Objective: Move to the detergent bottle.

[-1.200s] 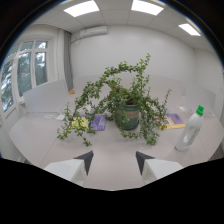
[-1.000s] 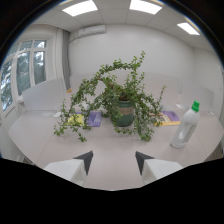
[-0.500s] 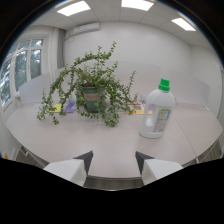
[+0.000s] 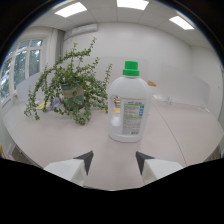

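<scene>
Detergent bottle: a white bottle with a green cap, standing upright on the table; it is the landmark for every place below.
Label: a pale green and white panel on the bottle's front; its print is too small to read.
Gripper: its two fingers stand well apart, with nothing held between them; the bottle stands just ahead of them, beyond their tips and roughly on the line of the gap.
Fingers: only the dark pointed tips and the pale blocks behind them show; the rest is cut off by the dark lower rim of the view.
Table: a pale surface under the bottle; its near edge is hidden behind the fingers.
Potted plant: left of the bottle and farther back, trailing leafy stems; some stems reach close to the bottle's left side, though whether they touch it cannot be told.
Pot: partly screened by leaves; its colour is hard to make out.
Small items: behind the plant, left of the bottle, too hidden to identify.
Windows: far left of the bottle.
Ceiling lights: above the bottle, partly cut off.
</scene>
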`<act>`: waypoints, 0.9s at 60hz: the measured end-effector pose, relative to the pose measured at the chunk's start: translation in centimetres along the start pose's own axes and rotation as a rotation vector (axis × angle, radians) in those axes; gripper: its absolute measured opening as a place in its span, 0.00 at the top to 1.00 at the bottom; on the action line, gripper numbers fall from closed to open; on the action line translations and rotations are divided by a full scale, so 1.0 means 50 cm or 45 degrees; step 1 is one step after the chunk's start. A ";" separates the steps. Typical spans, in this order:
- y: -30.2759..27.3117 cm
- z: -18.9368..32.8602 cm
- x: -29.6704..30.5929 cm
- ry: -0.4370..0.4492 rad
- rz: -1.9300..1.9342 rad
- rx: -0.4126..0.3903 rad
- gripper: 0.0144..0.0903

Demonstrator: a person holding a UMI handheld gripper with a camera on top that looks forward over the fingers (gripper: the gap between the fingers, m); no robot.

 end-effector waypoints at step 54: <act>-0.038 0.147 0.065 0.019 -0.007 0.018 0.08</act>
